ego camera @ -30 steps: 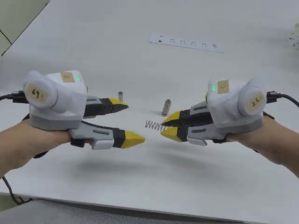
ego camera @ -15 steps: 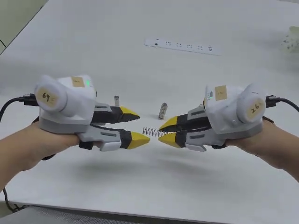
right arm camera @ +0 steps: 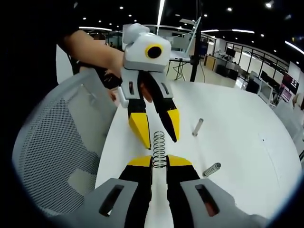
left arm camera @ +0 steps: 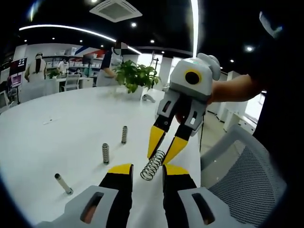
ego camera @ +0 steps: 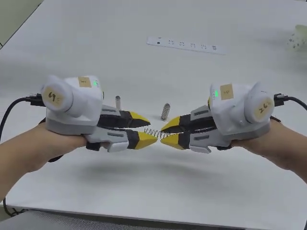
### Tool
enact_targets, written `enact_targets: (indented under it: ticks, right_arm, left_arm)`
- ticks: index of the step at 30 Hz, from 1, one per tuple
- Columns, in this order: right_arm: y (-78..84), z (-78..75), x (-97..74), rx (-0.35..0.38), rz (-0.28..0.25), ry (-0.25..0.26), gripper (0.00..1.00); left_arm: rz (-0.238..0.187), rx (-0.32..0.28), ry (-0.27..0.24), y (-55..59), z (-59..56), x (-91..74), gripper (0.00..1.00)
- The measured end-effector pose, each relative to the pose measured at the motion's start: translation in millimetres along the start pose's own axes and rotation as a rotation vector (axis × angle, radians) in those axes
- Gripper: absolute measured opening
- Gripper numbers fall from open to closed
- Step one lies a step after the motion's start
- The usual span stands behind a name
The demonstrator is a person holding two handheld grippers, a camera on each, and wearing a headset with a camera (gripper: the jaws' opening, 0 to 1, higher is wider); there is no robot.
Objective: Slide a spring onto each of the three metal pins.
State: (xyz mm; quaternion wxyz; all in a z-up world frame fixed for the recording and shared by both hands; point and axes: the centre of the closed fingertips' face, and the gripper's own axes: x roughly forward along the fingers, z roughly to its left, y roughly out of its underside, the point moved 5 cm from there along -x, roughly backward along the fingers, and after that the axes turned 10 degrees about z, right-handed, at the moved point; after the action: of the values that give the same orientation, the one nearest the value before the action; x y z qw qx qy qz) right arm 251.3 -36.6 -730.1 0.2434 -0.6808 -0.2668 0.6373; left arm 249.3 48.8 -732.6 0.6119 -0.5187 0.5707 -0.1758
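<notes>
A large open-plan office: a long white desk (ego camera: 96,38) with a power strip (ego camera: 186,45), a mesh chair (right arm camera: 52,142), a potted plant (left arm camera: 135,76), ceiling strip lights (left arm camera: 71,29), an air-conditioning vent (left arm camera: 115,9) and glass partitions.

Bright, even light; light strip (left arm camera: 194,23) glares at 12 o'clock; soft shadows on table (ego camera: 201,57); fisheye edges bend.

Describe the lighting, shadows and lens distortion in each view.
Head view: soft, even light, everything sharp; faint blurred shadows lie on the table under the left tool and right tool. Left gripper view: fisheye bows the table edge and ceiling light strips; the spring is crisp. Right gripper view: same bowing, small bright ceiling spots; the mesh chair curves strongly.
</notes>
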Motion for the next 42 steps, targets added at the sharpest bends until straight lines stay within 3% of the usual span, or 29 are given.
enact_targets:
  ticks: [8, 23, 29, 31, 32, 42]
  right_arm:
    - [-2.9, 0.6, -2.0, -0.010, -0.004, -0.003, 0.08]
    - [-2.6, 3.7, -1.6, -0.009, -0.014, -0.016, 0.08]
    - [-1.3, 4.1, -1.5, -0.004, -0.010, -0.015, 0.08]
    - [2.8, 0.8, -1.8, -0.008, 0.011, 0.007, 0.09]
    - [2.1, 2.6, -2.0, 0.008, -0.006, -0.011, 0.09]
    - [3.2, 4.7, -2.3, 0.012, -0.009, -0.010, 0.09]
  left_arm:
    - [0.004, 0.012, 0.017, 0.9, -4.1, 0.8, 0.08]
    - [-0.004, 0.084, 0.021, 0.6, -7.1, -0.2, 0.05]
    - [-0.002, 0.088, 0.028, 0.8, -8.3, -0.1, 0.04]
    - [-0.005, 0.082, 0.048, 0.3, -11.1, 0.4, 0.02]
    - [-0.001, 0.086, 0.041, 0.1, -10.4, 1.2, 0.02]
    - [-0.003, 0.090, 0.051, -0.2, -12.2, 3.0, 0.02]
